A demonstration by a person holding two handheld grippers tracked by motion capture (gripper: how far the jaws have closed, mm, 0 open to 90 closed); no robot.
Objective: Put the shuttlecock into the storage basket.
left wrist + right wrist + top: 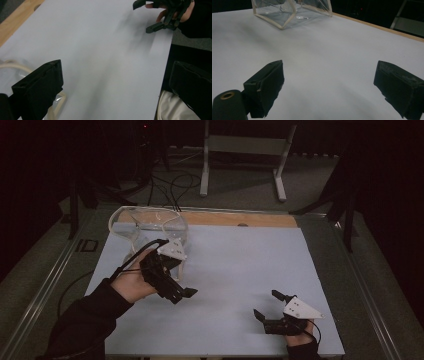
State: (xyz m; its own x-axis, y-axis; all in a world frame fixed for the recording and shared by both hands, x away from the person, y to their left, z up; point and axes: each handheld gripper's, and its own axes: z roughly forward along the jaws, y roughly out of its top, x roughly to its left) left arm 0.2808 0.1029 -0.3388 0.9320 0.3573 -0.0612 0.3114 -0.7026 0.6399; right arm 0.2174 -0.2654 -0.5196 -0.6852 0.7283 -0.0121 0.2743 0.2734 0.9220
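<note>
High view, near edge of the desk: two hand-held black two-jaw grippers, one per hand. The right gripper (266, 306) sits low near the front right corner of the pale blue sheet covering the desk (240, 265), grey three-cornered plate uppermost, jaws pointing left and spread with nothing between them. The right hand (300, 337) grips it from below, wrist entering at the bottom edge.

Farther in and to the left, the left gripper (187, 292) is held above the sheet by the left hand (132, 282); a dark sleeve runs diagonally from the bottom left. Its jaws point right, toward the centre of the desk. In the left gripper view both jaws stand well apart and empty over the bare sheet, with the right gripper facing them from the far corner.

Beyond the left gripper: one clear plastic bag with cream-coloured edging (150, 227), standing open at the back left of the sheet, just behind the left hand. In the right gripper view the bag (292, 11) lies well ahead of the spread jaws, apart from them.

At the far edge: one strip of bare wooden desk top (240, 219).
</note>
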